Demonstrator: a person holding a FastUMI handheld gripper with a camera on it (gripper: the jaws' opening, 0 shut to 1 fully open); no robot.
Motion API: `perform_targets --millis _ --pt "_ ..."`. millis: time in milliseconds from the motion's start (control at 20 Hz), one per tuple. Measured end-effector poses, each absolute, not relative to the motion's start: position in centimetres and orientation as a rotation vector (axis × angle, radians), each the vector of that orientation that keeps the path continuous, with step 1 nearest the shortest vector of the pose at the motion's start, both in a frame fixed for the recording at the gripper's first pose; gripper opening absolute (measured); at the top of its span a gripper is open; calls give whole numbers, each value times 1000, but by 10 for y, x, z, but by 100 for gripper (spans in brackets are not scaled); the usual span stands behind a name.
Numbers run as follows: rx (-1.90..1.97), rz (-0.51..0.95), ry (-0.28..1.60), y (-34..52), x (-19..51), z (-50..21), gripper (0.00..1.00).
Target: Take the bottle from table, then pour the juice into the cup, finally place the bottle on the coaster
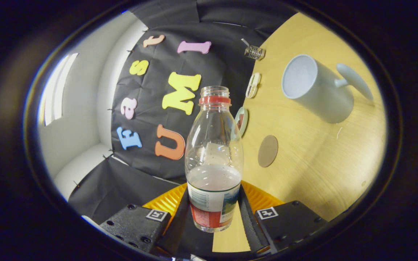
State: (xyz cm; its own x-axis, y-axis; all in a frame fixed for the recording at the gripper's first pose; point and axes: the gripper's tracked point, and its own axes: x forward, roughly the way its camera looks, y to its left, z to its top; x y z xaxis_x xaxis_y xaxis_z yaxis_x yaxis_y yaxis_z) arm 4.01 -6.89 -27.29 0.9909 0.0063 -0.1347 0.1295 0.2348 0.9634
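Wooden tabletop [314, 159] tilts in view while the gripper [213, 214] pinches the uncapped juice bottle [213, 159] between both fingers, so any overshoot could spill short of the white cup [314, 90] at two o'clock, beyond the round coaster [267, 150].

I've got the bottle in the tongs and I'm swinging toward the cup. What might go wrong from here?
1. The bottle has no cap and still holds juice; tilting early would likely spill on the table, short of the cup.
2. The tongs clamp the bottle low on its label, so it may pivot during pouring.
3. The coaster is small; an off-centre placement seems possible.
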Motion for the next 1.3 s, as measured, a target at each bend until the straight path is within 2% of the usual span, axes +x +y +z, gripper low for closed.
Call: perform_targets --millis 1300 --pt "1698 -111 -11 -87 55 -237 74"
